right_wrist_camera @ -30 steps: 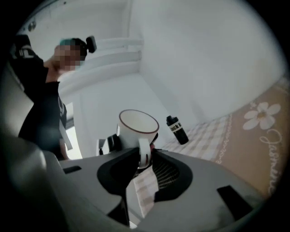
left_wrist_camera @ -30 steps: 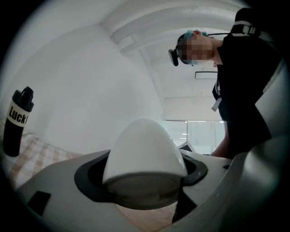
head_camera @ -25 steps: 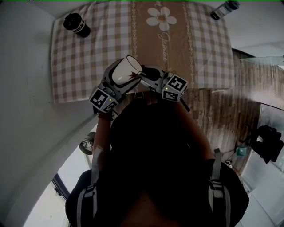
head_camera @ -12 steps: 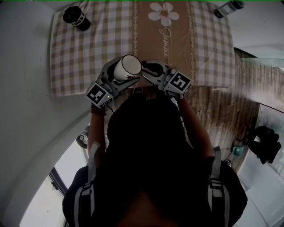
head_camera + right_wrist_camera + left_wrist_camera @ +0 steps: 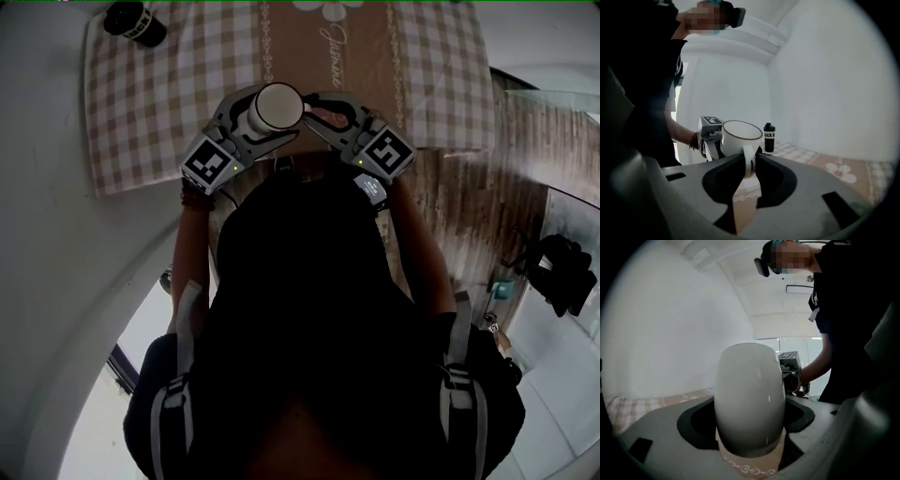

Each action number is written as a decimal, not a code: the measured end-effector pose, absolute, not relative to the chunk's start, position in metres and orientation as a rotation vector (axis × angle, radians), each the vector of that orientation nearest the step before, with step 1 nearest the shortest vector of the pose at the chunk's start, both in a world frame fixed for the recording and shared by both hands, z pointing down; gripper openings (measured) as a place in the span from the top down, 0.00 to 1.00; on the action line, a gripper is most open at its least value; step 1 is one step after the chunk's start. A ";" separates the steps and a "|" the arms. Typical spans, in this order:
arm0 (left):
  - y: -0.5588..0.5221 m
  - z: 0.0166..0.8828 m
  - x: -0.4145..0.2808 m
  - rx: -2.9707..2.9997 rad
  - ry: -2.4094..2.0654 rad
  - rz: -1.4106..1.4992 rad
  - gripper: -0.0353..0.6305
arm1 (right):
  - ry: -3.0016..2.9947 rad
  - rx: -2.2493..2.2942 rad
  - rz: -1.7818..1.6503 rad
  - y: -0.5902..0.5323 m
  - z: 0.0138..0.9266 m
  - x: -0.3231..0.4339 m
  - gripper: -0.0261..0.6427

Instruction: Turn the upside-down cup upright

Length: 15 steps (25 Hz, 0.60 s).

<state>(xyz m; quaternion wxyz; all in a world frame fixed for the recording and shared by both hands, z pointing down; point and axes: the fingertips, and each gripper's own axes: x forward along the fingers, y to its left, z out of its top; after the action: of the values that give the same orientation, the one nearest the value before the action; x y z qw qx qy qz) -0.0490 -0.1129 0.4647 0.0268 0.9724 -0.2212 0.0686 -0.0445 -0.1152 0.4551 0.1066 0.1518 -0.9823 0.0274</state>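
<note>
A white cup (image 5: 278,106) hangs in the air over the near edge of the table, with its rim up. My left gripper (image 5: 257,122) is shut on the cup's body, which fills the left gripper view as a rounded white wall (image 5: 750,394). My right gripper (image 5: 310,112) comes in from the right. Its jaws have just been closing with the cup's handle (image 5: 748,161) between them, and they now pinch it. The right gripper view shows the dark-edged rim (image 5: 742,125) above the handle and the left gripper's marker cube behind the cup.
The table carries a checked cloth (image 5: 150,103) with a brown floral runner (image 5: 342,47). A black bottle (image 5: 134,21) stands at its far left corner and shows again as a black bottle (image 5: 769,137) behind the cup. Wooden floor (image 5: 469,187) and a dark bag (image 5: 562,281) lie to the right.
The cup has turned from tilted to rim-up. Both grippers have shifted toward the table, and the right jaws have come onto the handle.
</note>
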 end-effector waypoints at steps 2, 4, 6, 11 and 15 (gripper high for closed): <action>-0.116 0.472 -0.042 3.029 -0.663 0.277 0.36 | -2.852 0.485 0.018 -0.118 0.457 -0.037 0.86; -0.120 0.480 -0.037 3.047 -0.645 0.332 0.36 | -2.814 0.516 -0.042 -0.122 0.460 -0.032 0.86; -0.125 0.487 -0.032 3.049 -0.629 0.399 0.36 | -2.784 0.542 -0.089 -0.126 0.462 -0.027 0.86; -0.134 0.505 -0.020 3.043 -0.565 0.569 0.36 | -2.721 0.578 -0.159 -0.133 0.472 -0.015 0.86; -0.141 0.516 -0.013 3.026 -0.531 0.625 0.37 | -2.691 0.586 -0.189 -0.140 0.478 -0.009 0.86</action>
<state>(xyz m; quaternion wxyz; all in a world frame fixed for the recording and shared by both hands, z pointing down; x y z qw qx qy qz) -0.0129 -0.1407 0.5163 0.0033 0.9651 -0.1694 0.1995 -0.0085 -0.1400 0.4778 0.1896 0.2083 -0.9572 -0.0671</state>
